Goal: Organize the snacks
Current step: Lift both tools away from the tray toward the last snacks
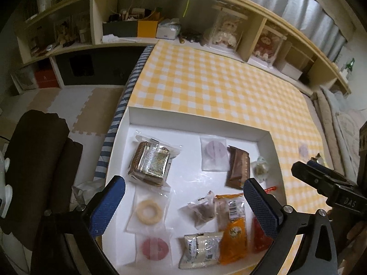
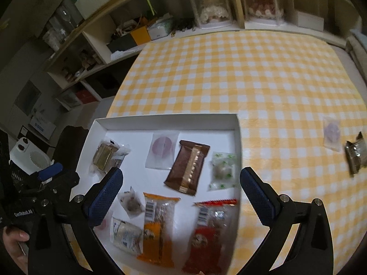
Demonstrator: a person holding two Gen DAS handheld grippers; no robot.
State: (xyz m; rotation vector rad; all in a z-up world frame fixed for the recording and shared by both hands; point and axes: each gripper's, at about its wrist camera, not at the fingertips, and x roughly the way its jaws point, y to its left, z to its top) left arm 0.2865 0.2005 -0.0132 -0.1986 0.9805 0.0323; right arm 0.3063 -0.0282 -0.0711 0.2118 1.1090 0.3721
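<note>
Both sets of tongs released, grasping nothing: left tongs (image 1: 183, 190) and right tongs (image 2: 182, 178) hang wide above the near half of the white cardboard tray (image 1: 199, 123), which sits at the worktop's near left corner on a yellow-checked cloth (image 2: 252, 68).

Likely step: fetching the two strays left on the cloth, well to the right of the tray, near the worktop's right edge. Best taken with the right tongs, being nearer. Approach the clear pouch with the purple disc (image 2: 332, 131) low and flat; pinch across a sealed margin, not the wafer, which looks brittle. Then take the silver-ended twist wrap (image 2: 355, 155) across its plump middle. Set both down in the bare strip along the tray's far wall.

Inside the tray, mostly slick film that probably slides and crinkles:
- Brown foil bar (image 2: 188, 167), long and flat, lying aslant.
- Orange pack (image 2: 158, 224) and red pack (image 2: 211, 229), oblong, glossy, barcoded.
- Green-speckled candy wrap (image 2: 222, 171), soft and puffy, against the right wall.
- Ring biscuit (image 1: 148, 210) and pink disc (image 1: 154, 248) in clear pouches, thin and rigid.
- Gold-foiled stack (image 1: 151, 162), blocky, bagged in cellophane.
</note>
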